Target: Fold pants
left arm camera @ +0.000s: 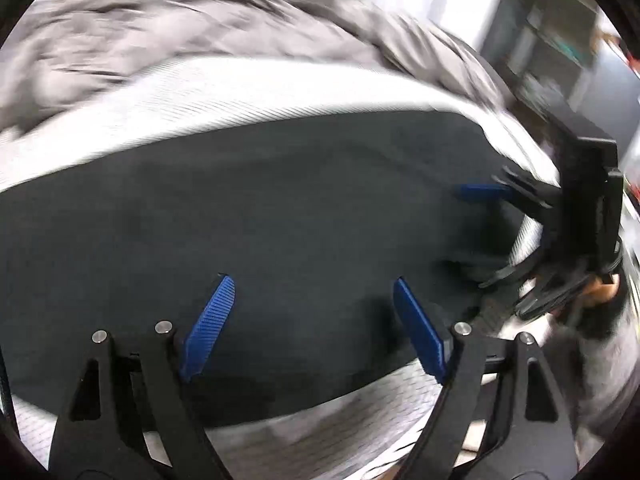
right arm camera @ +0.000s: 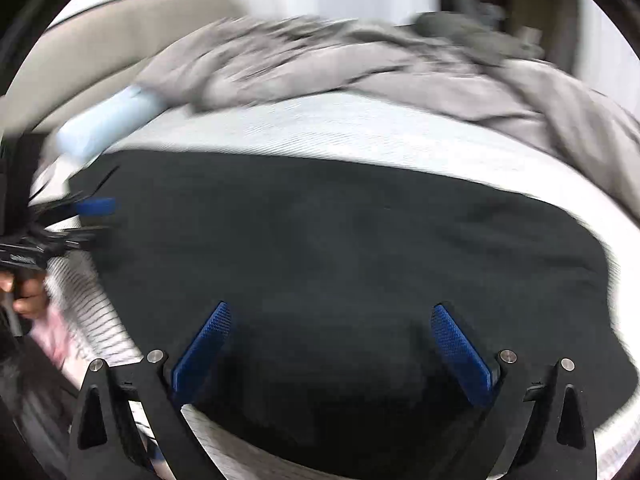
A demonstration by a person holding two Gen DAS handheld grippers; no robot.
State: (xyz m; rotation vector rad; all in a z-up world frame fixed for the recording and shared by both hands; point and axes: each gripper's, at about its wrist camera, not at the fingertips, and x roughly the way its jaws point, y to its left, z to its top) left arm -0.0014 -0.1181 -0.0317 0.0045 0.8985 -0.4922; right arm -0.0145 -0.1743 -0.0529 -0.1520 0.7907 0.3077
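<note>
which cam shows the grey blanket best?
Right wrist. The grey blanket spans the far side of the bed there, bunched beyond the black pants, blurred but nearly whole. The left wrist view shows only part of it, cut by the frame edge and more smeared.

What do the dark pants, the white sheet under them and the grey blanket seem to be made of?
Pants: probably a soft, matte knit or cotton; no shine, gentle folds.
Sheet: looks like woven fabric with fine lines, matte.
Blanket: soft, thick-looking cloth, much crumpled; blur hides its weave.
</note>
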